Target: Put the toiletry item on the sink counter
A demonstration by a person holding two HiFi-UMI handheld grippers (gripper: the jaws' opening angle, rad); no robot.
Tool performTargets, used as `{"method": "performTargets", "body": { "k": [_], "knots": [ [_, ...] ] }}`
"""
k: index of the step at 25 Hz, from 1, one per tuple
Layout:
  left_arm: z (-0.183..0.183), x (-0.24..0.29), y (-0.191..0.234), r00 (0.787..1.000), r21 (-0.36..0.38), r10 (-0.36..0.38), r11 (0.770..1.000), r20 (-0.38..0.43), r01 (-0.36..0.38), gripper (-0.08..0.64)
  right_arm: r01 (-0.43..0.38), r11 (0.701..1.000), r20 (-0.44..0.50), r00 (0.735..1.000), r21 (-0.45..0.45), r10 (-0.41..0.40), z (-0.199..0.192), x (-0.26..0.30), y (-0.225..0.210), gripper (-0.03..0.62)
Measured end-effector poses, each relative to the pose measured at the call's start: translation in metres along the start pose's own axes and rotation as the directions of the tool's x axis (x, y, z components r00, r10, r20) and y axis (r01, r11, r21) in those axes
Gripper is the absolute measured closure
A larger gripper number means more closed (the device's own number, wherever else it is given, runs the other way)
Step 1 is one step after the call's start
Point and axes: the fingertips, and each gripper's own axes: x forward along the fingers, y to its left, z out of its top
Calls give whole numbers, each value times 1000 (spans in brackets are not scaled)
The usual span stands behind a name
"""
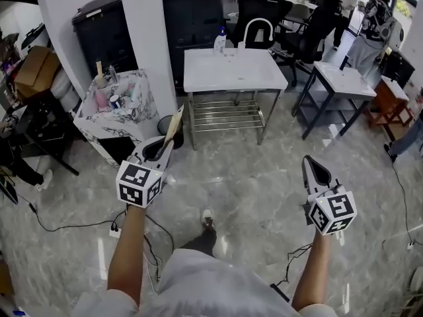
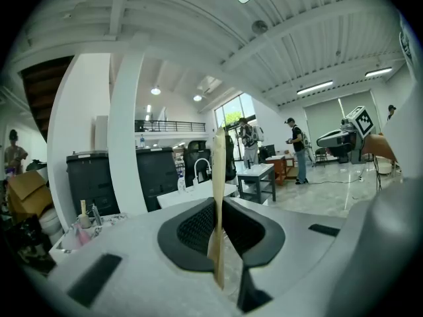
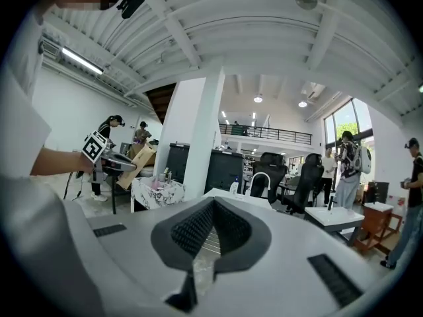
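One thin tan toiletry item (image 1: 175,123), seemingly light and stiff, is sitting pinched by its lower end in your left gripper (image 1: 168,148); your right gripper (image 1: 310,162) is hanging closed, empty.

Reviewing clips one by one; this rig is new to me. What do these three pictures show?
No robot: a person holds a two-jaw tool in each hand. The head view looks down from a camera on the person's head; the other two come from cameras riding on each tool, looking along its jaws. The left tool is clamped on a thin tan stick. The right tool is shut and empty. Ahead on the left stands a marble counter with small toiletries; beyond, a white table with a bottle.
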Motion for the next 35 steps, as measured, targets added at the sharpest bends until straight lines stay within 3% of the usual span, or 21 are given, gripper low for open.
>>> {"method": "performTargets", "body": {
  "k": [10, 17, 25, 35],
  "knots": [
    [8, 166, 65, 997, 18, -30, 999, -71, 31, 525, -22, 1000, -41, 999, 10, 22, -14, 175, -78, 597],
    [17, 247, 89, 993, 45, -51, 997, -109, 56, 525, -9, 999, -36, 999, 43, 10, -20, 256, -124, 597],
    [24, 343, 89, 984, 46, -30, 998, -174, 39, 525, -56, 998, -56, 997, 32, 57, -49, 325, -196, 597],
    [55, 479, 56, 974, 58, 2, 998, -227, 11, 525, -185, 982, -75, 979, 30, 187, -68, 413, -315, 597]
  ]
}}
